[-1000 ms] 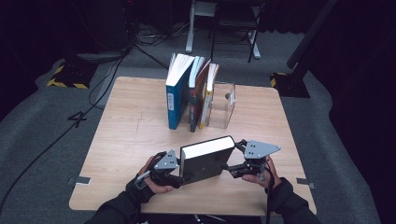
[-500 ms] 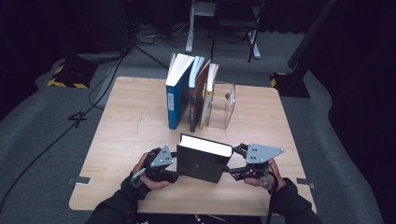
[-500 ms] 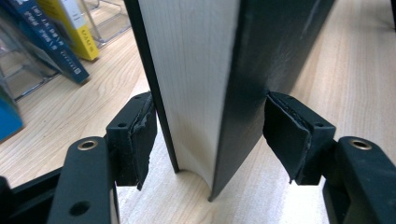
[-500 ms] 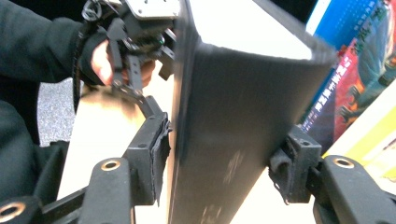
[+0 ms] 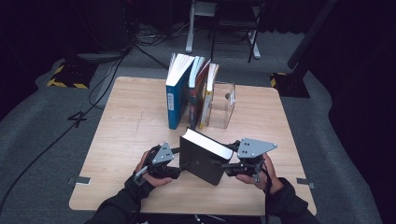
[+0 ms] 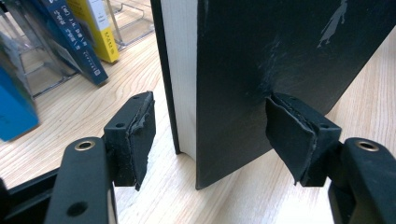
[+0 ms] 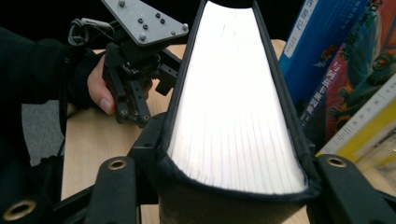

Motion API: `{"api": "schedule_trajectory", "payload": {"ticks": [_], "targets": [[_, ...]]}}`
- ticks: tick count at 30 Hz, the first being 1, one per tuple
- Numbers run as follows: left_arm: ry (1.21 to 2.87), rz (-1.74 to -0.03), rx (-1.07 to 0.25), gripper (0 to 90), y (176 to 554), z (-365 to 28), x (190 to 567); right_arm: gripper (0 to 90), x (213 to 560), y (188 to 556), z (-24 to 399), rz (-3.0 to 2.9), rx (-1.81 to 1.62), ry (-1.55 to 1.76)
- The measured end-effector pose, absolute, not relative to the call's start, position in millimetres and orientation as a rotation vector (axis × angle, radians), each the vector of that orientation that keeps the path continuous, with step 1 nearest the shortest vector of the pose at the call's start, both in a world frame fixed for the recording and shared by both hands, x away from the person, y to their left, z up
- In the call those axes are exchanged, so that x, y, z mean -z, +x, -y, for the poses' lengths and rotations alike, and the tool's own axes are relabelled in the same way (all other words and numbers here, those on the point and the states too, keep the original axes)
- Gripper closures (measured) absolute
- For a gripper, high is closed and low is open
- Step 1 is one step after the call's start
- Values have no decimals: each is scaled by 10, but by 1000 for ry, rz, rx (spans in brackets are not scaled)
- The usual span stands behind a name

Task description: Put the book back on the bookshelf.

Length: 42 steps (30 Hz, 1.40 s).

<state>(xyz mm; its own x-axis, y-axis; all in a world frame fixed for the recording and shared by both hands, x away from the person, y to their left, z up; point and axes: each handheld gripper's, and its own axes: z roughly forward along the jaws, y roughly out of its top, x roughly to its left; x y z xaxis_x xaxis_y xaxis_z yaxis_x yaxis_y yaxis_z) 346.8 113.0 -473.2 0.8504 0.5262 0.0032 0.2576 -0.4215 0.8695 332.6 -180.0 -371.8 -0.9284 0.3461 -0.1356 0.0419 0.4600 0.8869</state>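
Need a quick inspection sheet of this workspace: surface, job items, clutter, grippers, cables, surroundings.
Surface: light wooden table, bare around the books.
Job's things: black hardcover book stood up near the front edge, tilted, page block facing up.
Clutter: row of upright books leaning against a clear plastic holder at the back of the table.
Grippers: right gripper clamps the black hardcover book across its thickness; left gripper straddles its lower corner, one pad on the cover, the other clear of it, jaws just been opening.
Cables: black cables on the floor behind the table.
Surroundings: grey carpet, metal stand legs, dark backdrop.
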Motion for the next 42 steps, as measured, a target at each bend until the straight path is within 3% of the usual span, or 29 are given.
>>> {"api": "schedule_trajectory", "payload": {"ticks": [9, 12, 32, 42], "targets": [[2013, -565, -322, 354, 3504, -1032, 4761, 470, 3652, 3389, 1840, -2488, -1397, 401], [2023, -564, -335, 346, 3494, -1030, 4752, 429, 3644, 3408, 1790, -2519, -1396, 424], [2059, -580, -318, 343, 3517, -1077, 4773, 425, 3590, 3505, 1610, -2572, -1379, 514], [2162, -645, -300, 326, 3469, -1415, 4825, 517, 3515, 3516, 1647, -2557, -1315, 530]]}}
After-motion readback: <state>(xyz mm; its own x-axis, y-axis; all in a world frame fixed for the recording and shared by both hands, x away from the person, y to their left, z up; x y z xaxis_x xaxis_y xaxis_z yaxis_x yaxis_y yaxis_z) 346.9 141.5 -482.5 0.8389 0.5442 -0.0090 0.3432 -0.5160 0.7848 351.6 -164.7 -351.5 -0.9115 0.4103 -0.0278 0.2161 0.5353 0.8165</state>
